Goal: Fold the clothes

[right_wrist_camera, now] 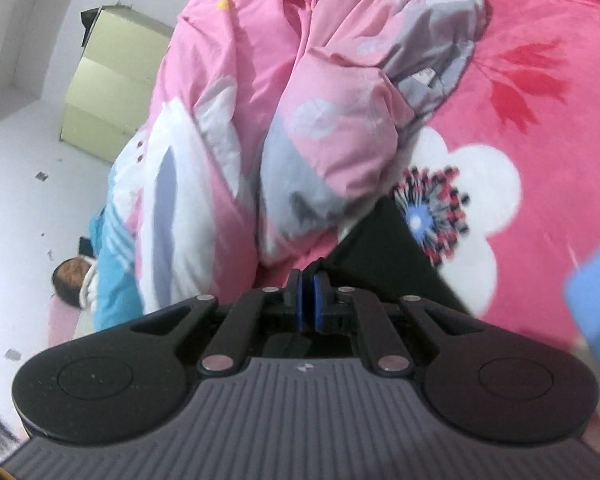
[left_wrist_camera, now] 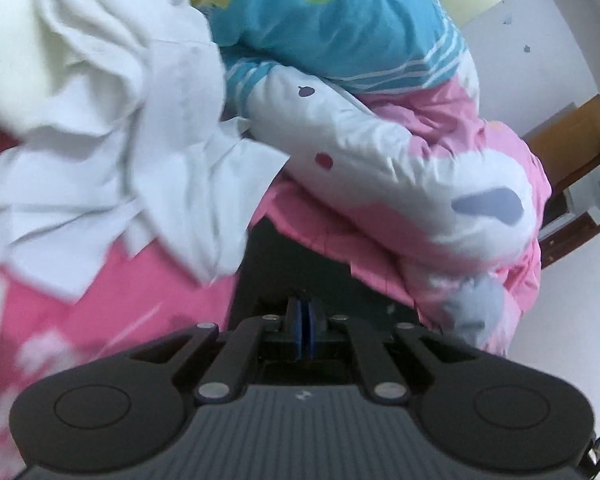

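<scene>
1. the left claw point(left_wrist_camera: 303, 300) had its blue pads pressed together; dark cloth point(left_wrist_camera: 284, 256) ran out from its tips, apparently pinched there.
2. the right claw point(right_wrist_camera: 309, 280) was closed too, with dark cloth point(right_wrist_camera: 384, 240) stretching ahead and to the right from its tips.
3. a white garment point(left_wrist_camera: 112, 140) lay up and left of the left claw, spilling towards the dark cloth; it could have snagged and been dragged along.
4. a quilt point(right_wrist_camera: 280, 120) bulged just ahead of the right claw; the cloth could have caught on it and bunched.
5. both views were smeared, so a thin pinch could have slipped in a fast swing.
</scene>
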The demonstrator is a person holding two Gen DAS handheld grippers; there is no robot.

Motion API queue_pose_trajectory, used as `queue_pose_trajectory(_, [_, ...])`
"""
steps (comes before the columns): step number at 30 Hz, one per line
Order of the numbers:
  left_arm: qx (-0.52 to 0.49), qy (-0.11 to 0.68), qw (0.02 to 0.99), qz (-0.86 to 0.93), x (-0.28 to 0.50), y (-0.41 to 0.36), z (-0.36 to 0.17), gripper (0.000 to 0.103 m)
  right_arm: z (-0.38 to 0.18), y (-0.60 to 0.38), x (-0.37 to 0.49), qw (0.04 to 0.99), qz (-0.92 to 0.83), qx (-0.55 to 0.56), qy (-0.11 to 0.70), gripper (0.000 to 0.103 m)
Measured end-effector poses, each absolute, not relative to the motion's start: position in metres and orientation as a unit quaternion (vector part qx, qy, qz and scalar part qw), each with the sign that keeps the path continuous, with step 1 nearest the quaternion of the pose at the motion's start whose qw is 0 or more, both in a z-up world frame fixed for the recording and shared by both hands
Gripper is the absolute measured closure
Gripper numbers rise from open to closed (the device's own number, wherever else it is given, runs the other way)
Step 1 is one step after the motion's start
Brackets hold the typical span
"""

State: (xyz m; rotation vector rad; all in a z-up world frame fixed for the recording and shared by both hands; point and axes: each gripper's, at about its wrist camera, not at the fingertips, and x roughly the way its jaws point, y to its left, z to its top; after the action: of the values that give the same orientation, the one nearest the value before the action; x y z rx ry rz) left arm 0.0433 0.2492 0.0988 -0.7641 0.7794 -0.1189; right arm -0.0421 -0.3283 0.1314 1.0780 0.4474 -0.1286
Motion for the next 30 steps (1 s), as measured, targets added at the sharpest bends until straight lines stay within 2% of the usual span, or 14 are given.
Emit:
queue_pose_trajectory(13, [-0.365, 0.401, 0.836, -0.085, 0.150, 0.254, 0.036, 0.098, 0.090, -0.358, 0.057, 0.829, -0.078, 0.515, 0.205, 0.099])
queue_pose_trajectory(15, [-0.387, 0.405, 0.824, -0.089, 0.156, 0.261, 0.023, 0.090, 0.074, -0.365, 0.071, 0.814, -0.075, 0.537, 0.207, 0.095])
queue_pose_trajectory(17, [-0.424, 0.392, 0.812, -0.085, 0.156, 0.272, 0.015, 0.070, 0.057, -0.374, 0.082, 0.796, -0.090, 0.560, 0.210, 0.093])
queue_pose_trajectory(19, [-0.459, 0.364, 0.806, -0.078, 0.151, 0.283, 0.013, 0.058, 0.044, -0.383, 0.086, 0.783, -0.106, 0.576, 0.208, 0.091])
queue_pose_trajectory(23, [-0.454, 0.340, 0.819, -0.089, 0.136, 0.285, 0.027, 0.055, 0.058, -0.388, 0.066, 0.788, -0.145, 0.579, 0.147, 0.083])
queue_pose_trajectory(26, [-0.368, 0.361, 0.847, -0.131, 0.119, 0.262, 0.045, 0.055, 0.087, -0.356, 0.070, 0.834, -0.093, 0.503, 0.208, 0.083])
queue_pose_trajectory(30, [-0.231, 0.394, 0.869, -0.188, 0.096, 0.220, 0.060, 0.055, 0.108, -0.246, 0.115, 0.889, 0.043, 0.245, 0.385, 0.085])
